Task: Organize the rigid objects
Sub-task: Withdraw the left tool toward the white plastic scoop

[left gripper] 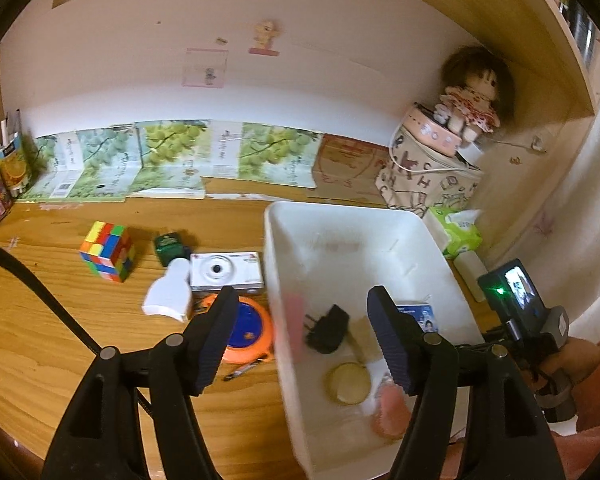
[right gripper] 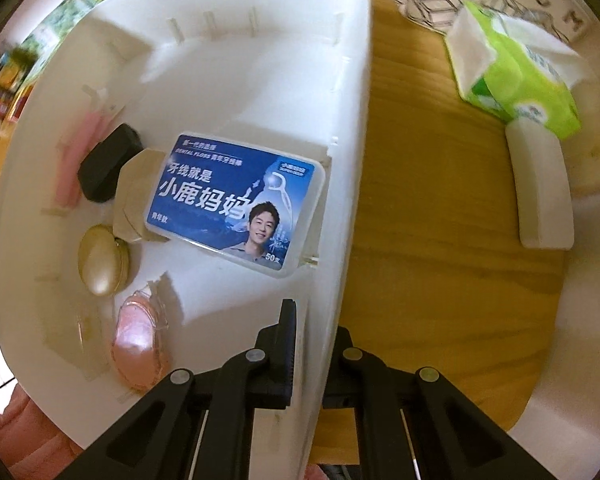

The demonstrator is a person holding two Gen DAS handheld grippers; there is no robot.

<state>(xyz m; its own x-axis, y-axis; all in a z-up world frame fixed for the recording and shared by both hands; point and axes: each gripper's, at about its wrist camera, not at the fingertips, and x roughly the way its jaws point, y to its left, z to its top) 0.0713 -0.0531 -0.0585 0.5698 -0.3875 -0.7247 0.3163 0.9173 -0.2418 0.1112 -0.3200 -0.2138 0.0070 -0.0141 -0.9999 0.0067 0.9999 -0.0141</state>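
Your right tongs (right gripper: pixel 310 344) are clamped on the right wall of the white bin (right gripper: pixel 356 128), one finger inside and one outside, pointing down. This hold steadies the bin, so do not loosen it.

Your left tongs (left gripper: pixel 302 336) stand apart with nothing between them, hovering over the left wall of the bin. No earlier picture is at hand, so I speak only of how they stand.

Inside the bin already lie a blue floss box (right gripper: pixel 236 204), a black charger (left gripper: pixel 327 330), a gold round case (left gripper: pixel 348 383), a pink stick (right gripper: pixel 74 160) and a pink clear case (right gripper: pixel 138 344).

On the table (left gripper: pixel 40 320), to the left of the bin, wait a colour cube (left gripper: pixel 107 256), a green small box (left gripper: pixel 171 245), a white camera (left gripper: pixel 226 270), a white bottle (left gripper: pixel 171 294), an orange and blue disc (left gripper: pixel 246 330) and a pen (left gripper: pixel 246 369).

I judge that the next step is to fetch one of these. The disc is nearest, but it is flat and the bottle touches its edge, so grip it carefully by the rim. The camera lies just beside the bin wall; leave room for the outer finger. Open wide enough before you go down, and close only when both pads sit on firm sides.
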